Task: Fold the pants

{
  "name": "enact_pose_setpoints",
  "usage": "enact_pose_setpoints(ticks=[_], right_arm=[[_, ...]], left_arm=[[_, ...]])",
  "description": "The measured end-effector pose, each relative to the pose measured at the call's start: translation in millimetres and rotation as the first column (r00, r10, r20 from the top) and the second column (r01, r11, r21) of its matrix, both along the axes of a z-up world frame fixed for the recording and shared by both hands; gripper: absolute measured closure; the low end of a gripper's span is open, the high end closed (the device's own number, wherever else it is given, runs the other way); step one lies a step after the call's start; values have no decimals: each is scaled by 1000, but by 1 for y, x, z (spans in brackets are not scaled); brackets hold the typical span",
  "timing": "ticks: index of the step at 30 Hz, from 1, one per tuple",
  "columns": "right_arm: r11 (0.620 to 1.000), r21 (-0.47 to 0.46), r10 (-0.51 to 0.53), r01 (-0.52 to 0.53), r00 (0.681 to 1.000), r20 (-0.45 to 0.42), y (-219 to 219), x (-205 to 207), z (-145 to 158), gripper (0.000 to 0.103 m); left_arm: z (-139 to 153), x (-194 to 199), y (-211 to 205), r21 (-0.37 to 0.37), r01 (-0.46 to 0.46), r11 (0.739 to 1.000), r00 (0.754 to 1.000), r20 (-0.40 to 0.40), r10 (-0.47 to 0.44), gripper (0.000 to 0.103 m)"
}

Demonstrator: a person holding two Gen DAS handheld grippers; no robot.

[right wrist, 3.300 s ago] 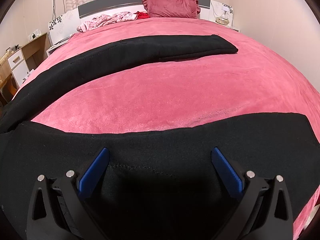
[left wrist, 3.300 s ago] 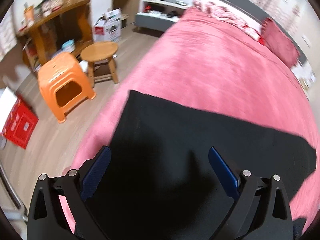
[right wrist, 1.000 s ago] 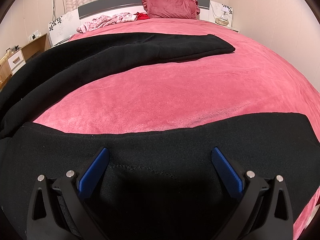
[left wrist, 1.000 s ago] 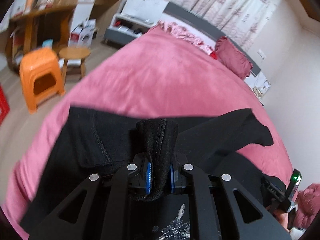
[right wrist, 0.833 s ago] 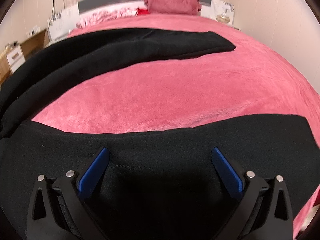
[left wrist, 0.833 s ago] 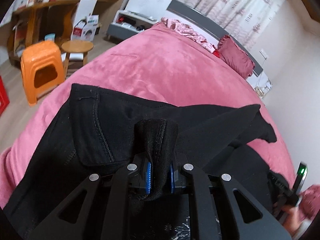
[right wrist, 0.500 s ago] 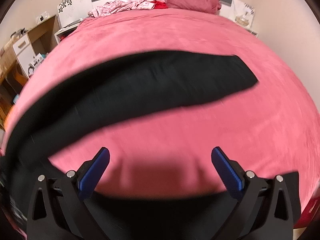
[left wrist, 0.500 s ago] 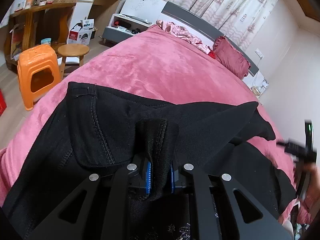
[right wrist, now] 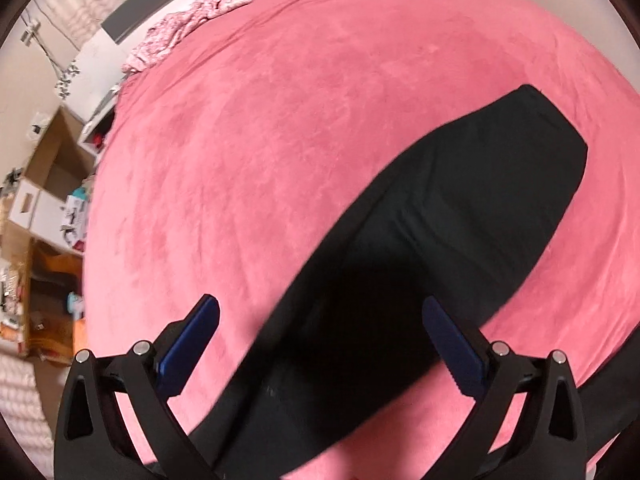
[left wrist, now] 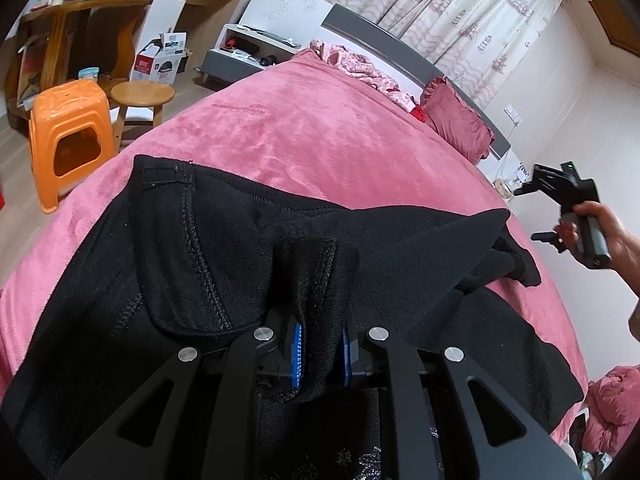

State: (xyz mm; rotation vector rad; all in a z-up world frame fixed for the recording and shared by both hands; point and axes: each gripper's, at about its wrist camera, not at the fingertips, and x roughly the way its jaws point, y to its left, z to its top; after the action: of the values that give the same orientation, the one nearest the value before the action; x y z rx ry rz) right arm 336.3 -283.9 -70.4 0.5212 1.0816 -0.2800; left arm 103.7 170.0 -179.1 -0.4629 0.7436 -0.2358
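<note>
Clamping a bunched fold of the black pants, the left tongs lift it above the pink bed. Soft, floppy cloth, best pinched at seams. Right tongs hover apart over a trouser leg.

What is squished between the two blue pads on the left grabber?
A bunched fold of the black pants sits between the left gripper pads, clamped tight. The left wrist view shows it.

Both wrist views over bed
</note>
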Motion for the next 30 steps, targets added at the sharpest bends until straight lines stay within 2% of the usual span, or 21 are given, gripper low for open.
enact_pose_setpoints(ticks=[1, 3, 5, 6, 8, 9, 11, 15, 16, 18, 21, 23, 27, 30], right_arm=[[1000, -2, -1, 1, 1000, -3, 0, 3, -4, 4], [1000, -4, -6, 6, 1000, -26, 0, 6, -15, 15], [1000, 8, -14, 15, 998, -55, -2, 4, -27, 35], [1000, 18, -15, 16, 998, -67, -4, 4, -33, 40], [999, 37, -6, 9, 997, -79, -6, -2, -40, 60], [998, 53, 18, -14, 997, -75, -7, -5, -42, 65], [995, 87, 60, -56, 997, -44, -8, -11, -40, 90], [990, 88, 105, -110, 993, 60, -13, -37, -16, 95], [989, 89, 110, -117, 990, 84, -15, -44, -10, 95], [986, 114, 108, -126, 983, 147, -22, -65, 4, 95], [978, 166, 89, -125, 974, 210, -35, -98, 18, 95], [974, 185, 84, -132, 966, 246, -40, -122, 25, 95], [973, 167, 101, -161, 941, 323, -42, -178, 35, 95], [975, 135, 116, -176, 924, 364, -35, -222, 33, 95]], left_arm=[[0, 0, 1, -2, 1, 1000, 1000, 0, -1, 90], [0, 1, 1, -5, 3, 1000, 1000, -1, -3, 90], [-1, 1, 1, -7, 4, 1000, 1000, -1, -4, 90], [-1, 1, 2, -8, 5, 1000, 1000, -1, -5, 90], [-1, 1, 1, -9, 7, 1000, 1000, -1, -7, 90], [-2, 1, 1, -9, 8, 1000, 1000, -1, -8, 90], [-2, 1, 2, -12, 10, 1000, 1000, -1, -10, 90], [2, 3, 6, -39, 11, 999, 1000, -18, -12, 90], [3, 4, 9, -61, 6, 998, 1000, -28, -7, 90], [12, 5, 21, -151, -34, 988, 999, -35, 29, 90], [36, 3, 37, -234, -76, 969, 997, 16, 82, 90], [58, -2, 44, -251, -73, 965, 992, 78, 95, 90], [86, -11, 53, -278, -63, 958, 983, 147, 107, 90], [91, -20, 61, -329, -67, 942, 980, 156, 125, 90]])
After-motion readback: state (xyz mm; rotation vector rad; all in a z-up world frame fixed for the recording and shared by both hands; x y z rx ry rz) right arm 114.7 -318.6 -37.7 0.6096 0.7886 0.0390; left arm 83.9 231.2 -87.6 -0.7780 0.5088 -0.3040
